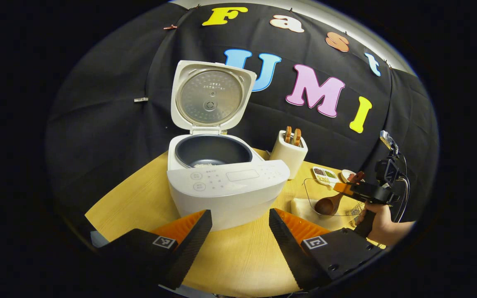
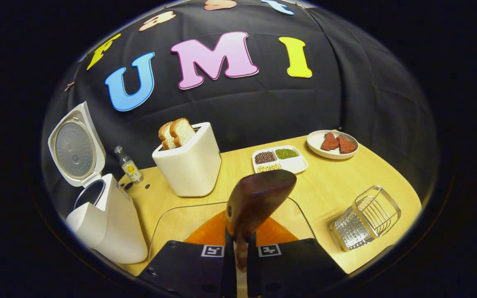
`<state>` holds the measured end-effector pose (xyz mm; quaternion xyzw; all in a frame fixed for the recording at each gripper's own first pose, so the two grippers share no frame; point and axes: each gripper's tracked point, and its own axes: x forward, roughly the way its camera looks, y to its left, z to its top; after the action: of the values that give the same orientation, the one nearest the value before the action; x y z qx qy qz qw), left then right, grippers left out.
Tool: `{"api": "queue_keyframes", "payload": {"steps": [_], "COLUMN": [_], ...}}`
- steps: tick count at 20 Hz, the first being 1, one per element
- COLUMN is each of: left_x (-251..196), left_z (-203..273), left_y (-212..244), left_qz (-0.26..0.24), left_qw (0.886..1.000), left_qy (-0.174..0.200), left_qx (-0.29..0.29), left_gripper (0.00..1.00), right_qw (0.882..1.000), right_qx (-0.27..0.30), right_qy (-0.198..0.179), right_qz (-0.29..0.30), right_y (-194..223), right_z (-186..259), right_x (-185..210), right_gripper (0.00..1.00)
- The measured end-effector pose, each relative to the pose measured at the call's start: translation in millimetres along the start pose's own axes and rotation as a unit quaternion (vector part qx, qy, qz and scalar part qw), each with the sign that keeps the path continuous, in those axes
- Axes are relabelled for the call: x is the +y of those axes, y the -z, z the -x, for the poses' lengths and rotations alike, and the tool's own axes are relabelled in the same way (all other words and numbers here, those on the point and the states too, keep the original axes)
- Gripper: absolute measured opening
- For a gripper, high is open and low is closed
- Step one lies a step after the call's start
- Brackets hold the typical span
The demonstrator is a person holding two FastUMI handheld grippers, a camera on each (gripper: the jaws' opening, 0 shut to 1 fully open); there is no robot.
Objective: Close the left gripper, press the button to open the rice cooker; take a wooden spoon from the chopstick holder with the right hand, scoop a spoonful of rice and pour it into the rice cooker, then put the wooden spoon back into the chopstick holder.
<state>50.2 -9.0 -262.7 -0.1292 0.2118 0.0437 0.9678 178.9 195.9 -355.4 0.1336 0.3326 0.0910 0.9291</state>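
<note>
Two grippers: right gripper (image 2: 238,248) clamped on wooden spoon (image 2: 255,198), bowl up over glass rice bowl (image 1: 338,213); left gripper (image 1: 240,231) wide apart, empty, facing open rice cooker (image 1: 226,186). Risk: tilting, spilling grains; chopstick holder (image 2: 364,219) far right

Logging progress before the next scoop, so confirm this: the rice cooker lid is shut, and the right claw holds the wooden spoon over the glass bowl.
Not quite. The rice cooker lid stands open, as the left gripper view shows, with the dark inner pot exposed. The rest holds: the right claw grips the wooden spoon over the glass bowl.
</note>
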Motion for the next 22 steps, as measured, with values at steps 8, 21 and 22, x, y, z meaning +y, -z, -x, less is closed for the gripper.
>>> {"api": "queue_keyframes", "payload": {"steps": [8, 21, 22], "left_x": [9, 23, 24], "left_z": [14, 39, 40], "left_y": [-4, -29, -31], "left_qz": [0.015, 0.029, 0.033], "left_qw": [1.0, 0.998, 0.998], "left_qy": [0.001, 0.026, 0.03], "left_qx": [-0.011, -0.041, -0.043], "left_gripper": [0.96, 0.96, 0.96], "right_qw": [0.983, 0.958, 0.955], "right_qx": [0.095, 0.102, 0.093], "right_qy": [-0.033, 0.014, 0.022], "right_qz": [-0.153, -0.269, -0.28], "right_y": [21, 6, 2], "right_z": [13, 47, 52], "right_x": [31, -8, -15], "right_gripper": [0.14, 0.14, 0.14]}}
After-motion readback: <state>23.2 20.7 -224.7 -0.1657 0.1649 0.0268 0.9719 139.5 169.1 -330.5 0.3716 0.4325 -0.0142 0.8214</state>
